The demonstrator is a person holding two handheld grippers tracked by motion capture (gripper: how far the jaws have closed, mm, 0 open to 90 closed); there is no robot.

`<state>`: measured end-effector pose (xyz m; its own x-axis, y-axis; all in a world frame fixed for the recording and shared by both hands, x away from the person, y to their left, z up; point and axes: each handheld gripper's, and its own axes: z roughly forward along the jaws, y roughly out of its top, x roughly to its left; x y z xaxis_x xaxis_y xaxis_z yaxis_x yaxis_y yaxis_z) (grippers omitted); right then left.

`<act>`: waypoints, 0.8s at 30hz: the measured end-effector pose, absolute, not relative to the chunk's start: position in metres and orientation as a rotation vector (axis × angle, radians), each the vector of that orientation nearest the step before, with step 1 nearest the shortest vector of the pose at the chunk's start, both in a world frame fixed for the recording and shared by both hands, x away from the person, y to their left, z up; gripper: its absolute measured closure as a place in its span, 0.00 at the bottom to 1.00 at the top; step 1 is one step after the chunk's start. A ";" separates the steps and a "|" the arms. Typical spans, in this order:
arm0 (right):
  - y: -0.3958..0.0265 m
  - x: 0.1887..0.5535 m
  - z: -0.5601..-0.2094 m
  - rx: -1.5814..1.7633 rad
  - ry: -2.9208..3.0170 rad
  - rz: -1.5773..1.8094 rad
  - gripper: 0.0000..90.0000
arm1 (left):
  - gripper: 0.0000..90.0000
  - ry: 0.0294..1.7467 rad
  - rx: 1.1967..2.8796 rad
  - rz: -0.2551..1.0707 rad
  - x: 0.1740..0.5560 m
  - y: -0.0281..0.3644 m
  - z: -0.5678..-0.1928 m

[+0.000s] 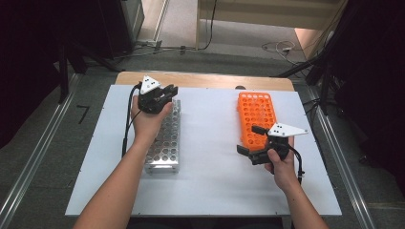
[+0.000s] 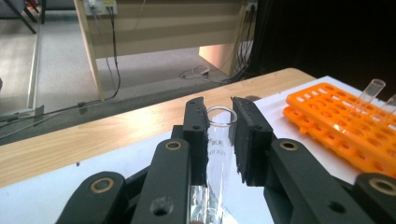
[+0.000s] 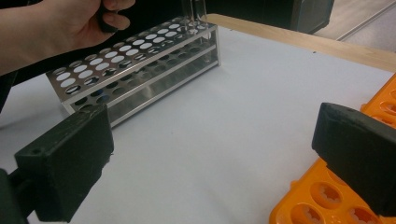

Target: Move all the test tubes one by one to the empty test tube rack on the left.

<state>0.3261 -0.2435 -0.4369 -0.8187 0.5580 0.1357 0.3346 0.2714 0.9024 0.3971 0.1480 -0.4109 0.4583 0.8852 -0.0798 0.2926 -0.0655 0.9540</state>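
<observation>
Left gripper [image 2: 219, 135] clamps a glass test tube [image 2: 218, 154] — upright, mouth up; right gripper [image 3: 210, 163] gapes, holding nothing.

Metal rack [image 1: 165, 138] left of plastic rack [image 1: 256, 117]

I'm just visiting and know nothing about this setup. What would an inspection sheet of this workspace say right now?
Surface: white board on a wooden table.
Job's things: clear test tube; metal rack at left; orange rack at right, with two clear tubes standing in it.
Clutter: nothing seen.
Grippers: left gripper shut on the test tube, above the metal rack's far end; right gripper open, nothing between its jaws, beside the orange rack.
Cables: one black cable trails from each gripper; more lie on the floor beyond the table.
Surroundings: grey floor, wooden furniture, dark stands at both sides.
</observation>
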 end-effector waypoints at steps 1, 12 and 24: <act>-0.244 0.326 -0.437 0.831 2.330 1.573 0.00 | 0.84 1.051 1.616 0.672 0.397 0.148 -0.412; -0.244 0.326 -0.437 0.831 2.327 1.574 0.00 | 0.84 1.115 1.672 0.633 0.400 0.146 -0.423; -0.245 0.327 -0.438 0.840 2.317 1.575 0.00 | 0.83 1.151 1.731 0.572 0.403 0.147 -0.428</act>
